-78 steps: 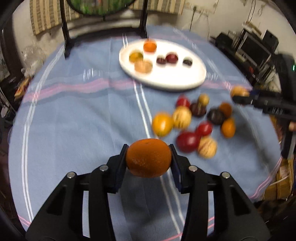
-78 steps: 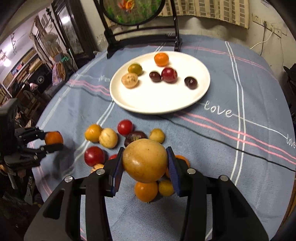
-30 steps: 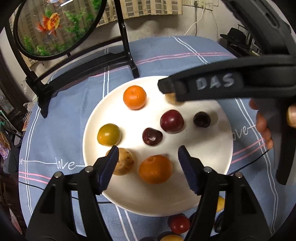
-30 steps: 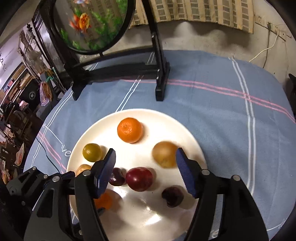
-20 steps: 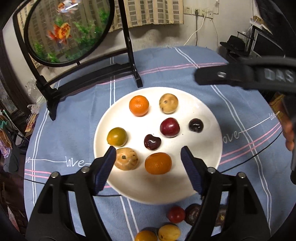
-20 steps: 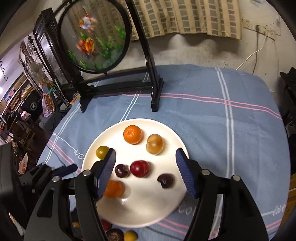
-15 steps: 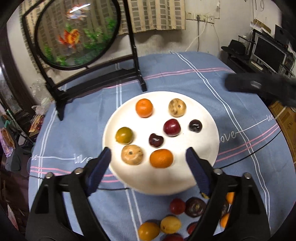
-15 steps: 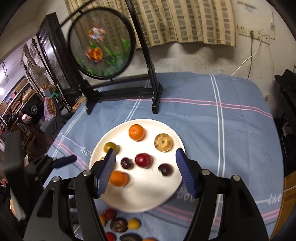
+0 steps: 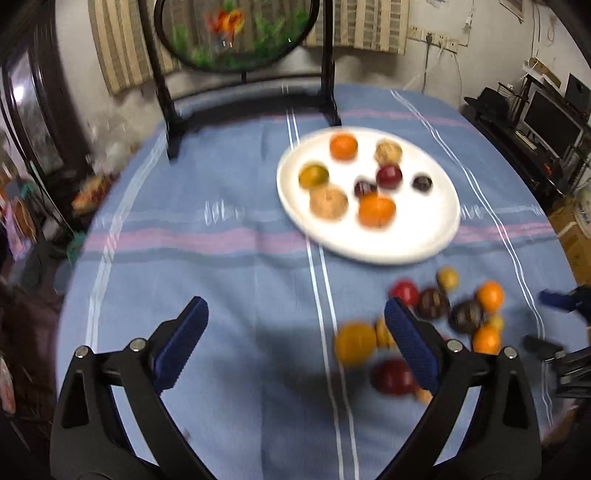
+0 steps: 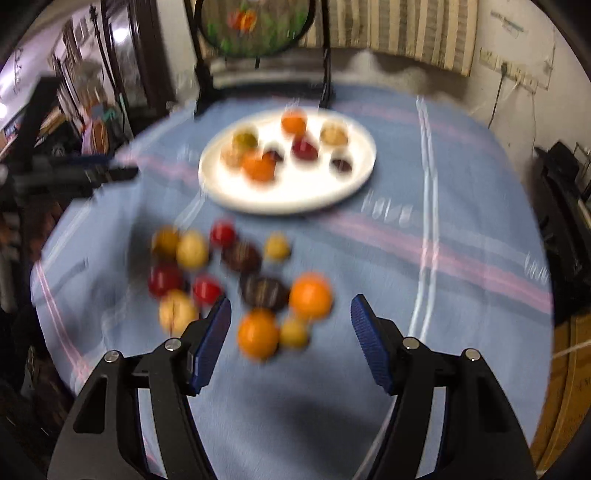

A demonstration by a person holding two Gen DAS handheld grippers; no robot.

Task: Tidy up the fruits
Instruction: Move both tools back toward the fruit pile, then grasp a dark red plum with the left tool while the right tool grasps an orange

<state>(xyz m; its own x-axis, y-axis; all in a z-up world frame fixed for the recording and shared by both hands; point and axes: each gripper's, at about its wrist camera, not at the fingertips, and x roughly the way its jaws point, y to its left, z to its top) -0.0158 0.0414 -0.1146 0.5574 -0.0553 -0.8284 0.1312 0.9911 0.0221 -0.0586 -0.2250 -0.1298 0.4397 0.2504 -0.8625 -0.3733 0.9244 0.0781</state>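
Both of my grippers hang over a round table covered in a blue cloth [image 9: 229,266] with pink and white stripes, and both are empty. On my left gripper [image 9: 295,332] the jaws are opening, already spread very wide, with only bare cloth between the blue ribbed pads. My right gripper [image 10: 290,325] has its jaws partly apart and grips nothing; seen from its own camera, two loose oranges [image 10: 258,334] and a small yellow fruit lie on the cloth in the gap beyond the pads, not touched by them. A white plate [image 9: 406,240] sits toward the far right of the table in the left view. It holds eight fruits: two oranges [image 9: 376,210], a green-yellow one, two tan speckled ones, a red one and two dark ones, all apart from each other or just beside. Near the plate's closer edge, on the cloth, lies a loose cluster of fruit [image 9: 436,317]: red, dark brown, orange and yellow pieces, some touching. In the left view this pile is to the right of my left gripper, partly behind its right finger. At the far side of the table stands a round painted screen [image 9: 236,33] showing goldfish and green plants, in a black frame. Both views are blurred.
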